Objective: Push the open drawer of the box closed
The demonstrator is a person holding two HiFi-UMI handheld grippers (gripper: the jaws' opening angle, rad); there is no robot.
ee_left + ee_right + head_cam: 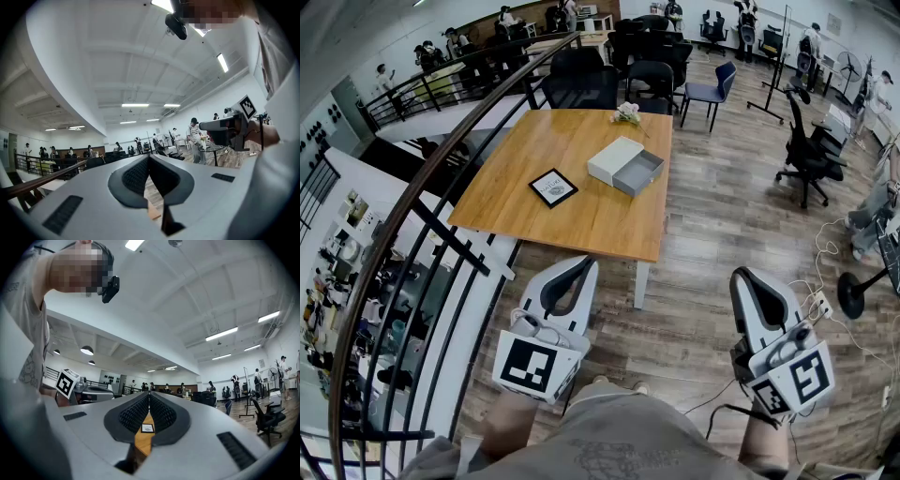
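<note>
- Both grippers are hanging low by the person's body. The left gripper (pixel 580 263) is showing its jaws pressed together on nothing, and the right gripper (pixel 747 276) is likewise closed and empty.
- The box (pixel 614 159) is sitting on the table (pixel 581 220), far ahead of both sets of jaws. Its drawer (pixel 639 173) is standing open toward the right jaws' side, so the push is not yet under way.
- The box is looking light. A shove on the drawer front is likely to send the whole box sliding across the wood unless the other gripper is bracing its far side.
- A sliding box is risking a knock against the frame (pixel 553 187) to its left or the flowers (pixel 627 113) beyond it.
- Closed jaw tips are offering a narrow contact. Pressing off-centre is likely to skew the drawer and jam it, or to let the tips skid off its front.
- Cables (pixel 834 309) are lying on the floor beside the right jaws, threatening a snag on the walk in.
</note>
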